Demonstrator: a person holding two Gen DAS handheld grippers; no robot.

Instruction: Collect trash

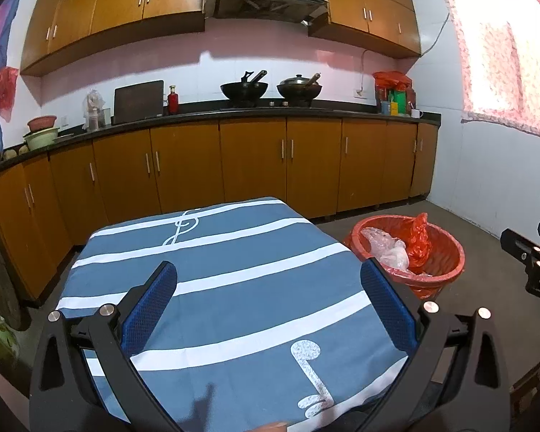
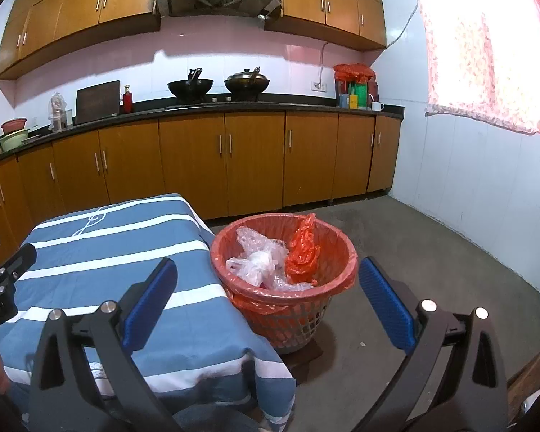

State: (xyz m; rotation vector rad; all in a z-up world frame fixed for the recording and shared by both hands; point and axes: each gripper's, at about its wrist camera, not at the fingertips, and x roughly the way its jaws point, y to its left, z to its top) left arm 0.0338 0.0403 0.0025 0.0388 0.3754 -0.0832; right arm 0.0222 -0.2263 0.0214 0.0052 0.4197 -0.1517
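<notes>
A red waste basket (image 2: 291, 309) lined with a red bag stands on the floor right of the table; it also shows in the left wrist view (image 1: 439, 273). Inside lie clear plastic bags (image 2: 255, 262) and a crumpled red plastic bag (image 2: 304, 248). The table's blue cloth with white stripes (image 1: 234, 280) bears no loose trash in either view. My left gripper (image 1: 268, 284) is open and empty above the cloth. My right gripper (image 2: 266, 280) is open and empty, near the basket's rim and the table's right edge.
A long counter with brown cabinets (image 1: 252, 165) runs along the far wall, with two woks (image 1: 270, 90), a red bottle (image 1: 172, 99) and bowls (image 1: 41, 133) on it. Grey concrete floor (image 2: 432, 270) lies right of the basket. A white wall with a curtained window (image 2: 486, 54) is at right.
</notes>
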